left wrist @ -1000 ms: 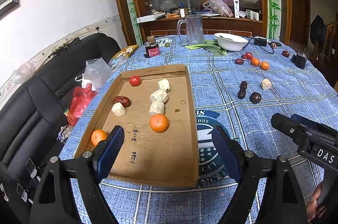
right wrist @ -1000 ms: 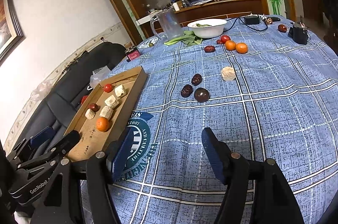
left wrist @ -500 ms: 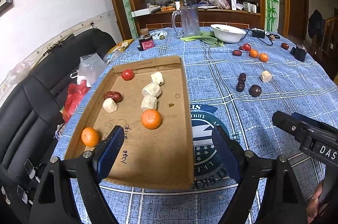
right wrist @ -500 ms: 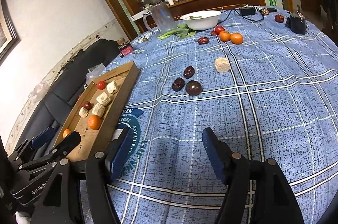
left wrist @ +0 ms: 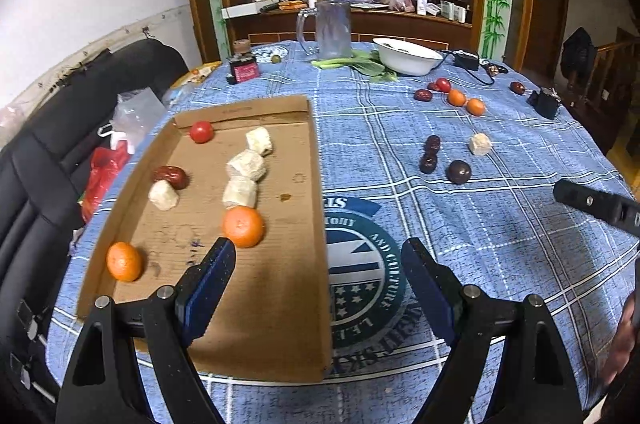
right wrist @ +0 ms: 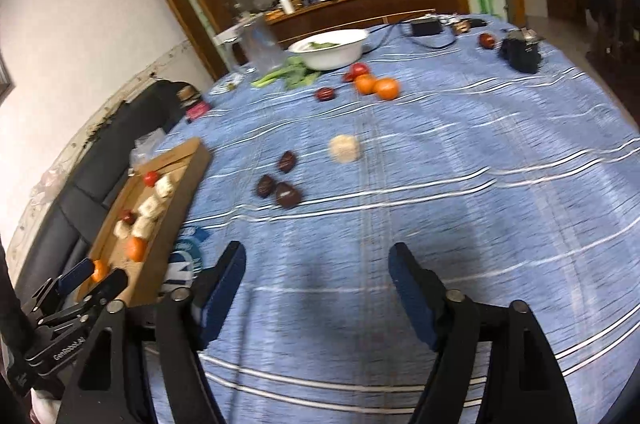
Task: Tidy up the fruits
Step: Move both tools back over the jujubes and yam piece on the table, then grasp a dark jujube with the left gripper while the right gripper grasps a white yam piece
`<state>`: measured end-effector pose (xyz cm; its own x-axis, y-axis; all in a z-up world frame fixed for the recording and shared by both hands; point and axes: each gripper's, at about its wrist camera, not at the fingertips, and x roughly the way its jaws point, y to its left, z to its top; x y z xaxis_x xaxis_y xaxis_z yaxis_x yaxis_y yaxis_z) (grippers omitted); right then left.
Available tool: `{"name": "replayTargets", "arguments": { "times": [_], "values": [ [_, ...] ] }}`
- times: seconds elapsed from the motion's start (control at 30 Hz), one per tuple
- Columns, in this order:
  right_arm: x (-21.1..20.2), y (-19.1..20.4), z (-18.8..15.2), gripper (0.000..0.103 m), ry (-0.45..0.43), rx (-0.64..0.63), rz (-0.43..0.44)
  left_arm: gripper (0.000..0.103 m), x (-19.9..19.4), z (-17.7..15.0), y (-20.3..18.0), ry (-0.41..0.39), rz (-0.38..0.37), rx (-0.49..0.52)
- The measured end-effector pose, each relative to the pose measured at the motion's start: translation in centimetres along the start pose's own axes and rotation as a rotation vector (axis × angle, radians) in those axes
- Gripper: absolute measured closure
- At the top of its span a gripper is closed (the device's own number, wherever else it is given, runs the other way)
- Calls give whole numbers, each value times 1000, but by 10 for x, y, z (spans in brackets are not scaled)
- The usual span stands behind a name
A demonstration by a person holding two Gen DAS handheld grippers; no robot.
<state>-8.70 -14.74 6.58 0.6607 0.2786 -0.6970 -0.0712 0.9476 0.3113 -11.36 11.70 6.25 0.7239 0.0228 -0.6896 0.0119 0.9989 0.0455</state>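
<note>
Left tool (left wrist: 318, 278): jaws standing wide apart, nothing between the pads. It hangs over the near end of the cardboard tray (left wrist: 276, 336), left pad above the bare cardboard, right pad above the round printed emblem (left wrist: 362, 276) on the blue checked cloth.

Right tool (right wrist: 316, 282): jaws opening, nothing between them; only blue cloth shows in the gap. View smeared by motion. Its black body also shows at the right edge of the left wrist view.

Counter (left wrist: 500, 224): round, covered in the blue cloth.

Fruit in the tray:
- tangerine (left wrist: 243, 226) mid-tray, just beyond the left pad's tip
- second tangerine (left wrist: 124, 261) by the tray's left wall
- cherry tomato (left wrist: 201, 131) at the far end
- red date (left wrist: 171, 176) touching a pale chunk (left wrist: 163, 195)
- three more pale chunks in a line, the middle chunk (left wrist: 247, 164) between the other two; the nearest sits just beside the mid-tray tangerine

Fruit loose on the cloth, right of the tray:
- two dark dates (left wrist: 430, 154), one behind the other
- dark round fruit (left wrist: 459, 171) just beside them
- lone pale chunk (left wrist: 479, 143) near these
- farther back, two small oranges (left wrist: 466, 102), a tomato and a date, near the white bowl (left wrist: 406, 55)

Glass pitcher (left wrist: 330, 29) stands left of the bowl, leafy greens between them.
</note>
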Motion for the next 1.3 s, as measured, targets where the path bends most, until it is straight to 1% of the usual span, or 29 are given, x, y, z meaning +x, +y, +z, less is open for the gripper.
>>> {"name": "replayTargets", "arguments": {
  "times": [0.1, 0.2, 0.27, 0.37, 0.43, 0.5, 0.53, 0.57, 0.6, 0.63, 0.67, 0.73, 0.8, 0.87, 0.93, 1.03, 1.1, 1.13, 1.17, 1.2, 1.27, 1.3],
  "values": [
    [2, -11, 13, 24, 14, -14, -34, 19, 5, 2, -4, 8, -34, -3],
    [14, -16, 29, 24, 43, -36, -31, 19, 10, 7, -7, 21, -69, -6],
    [26, -19, 41, 24, 54, -51, -40, 19, 12, 12, -11, 25, -95, -6],
    [51, -21, 60, 24, 62, -74, -39, 19, 19, 24, -22, 42, -169, 0],
    [71, -21, 72, 24, 79, -87, -31, 19, 23, 32, -30, 42, -196, 10],
    [90, -19, 81, 27, 96, -102, -28, 19, 28, 39, -39, 43, -222, 23],
    [98, -18, 83, 29, 102, -108, -24, 22, 31, 41, -44, 41, -234, 29],
    [103, -17, 86, 29, 107, -111, -17, 29, 33, 43, -48, 41, -244, 36],
    [109, -15, 87, 29, 111, -116, -4, 34, 37, 46, -54, 45, -256, 51],
    [113, -14, 88, 30, 114, -120, 4, 43, 42, 49, -61, 53, -268, 68],
    [118, -13, 89, 30, 117, -122, 10, 48, 47, 51, -67, 61, -279, 80],
    [125, -13, 89, 31, 124, -118, 24, 49, 59, 55, -79, 75, -307, 101],
    [129, -14, 89, 35, 134, -113, 35, 50, 74, 59, -89, 93, -321, 114],
    [133, -16, 88, 45, 147, -109, 39, 51, 84, 61, -93, 105, -340, 118],
    [134, -18, 88, 47, 148, -104, 42, 52, 94, 62, -95, 123, -343, 115],
    [135, -19, 89, 47, 144, -93, 58, 52, 102, 64, -93, 129, -351, 99],
    [137, -18, 89, 48, 143, -102, 56, 57, 105, 65, -94, 130, -356, 96],
    [138, -16, 89, 57, 145, -109, 55, 63, 106, 65, -94, 131, -359, 97],
    [138, -16, 88, 67, 151, -112, 59, 66, 107, 64, -95, 135, -364, 97],
    [138, -16, 88, 69, 152, -112, 69, 66, 108, 63, -95, 137, -369, 96],
    [134, -14, 89, 72, 137, -119, 59, 66, 108, 62, -97, 135, -378, 97],
    [131, -14, 90, 72, 124, -122, 49, 66, 108, 62, -98, 133, -380, 99]
  ]
}}
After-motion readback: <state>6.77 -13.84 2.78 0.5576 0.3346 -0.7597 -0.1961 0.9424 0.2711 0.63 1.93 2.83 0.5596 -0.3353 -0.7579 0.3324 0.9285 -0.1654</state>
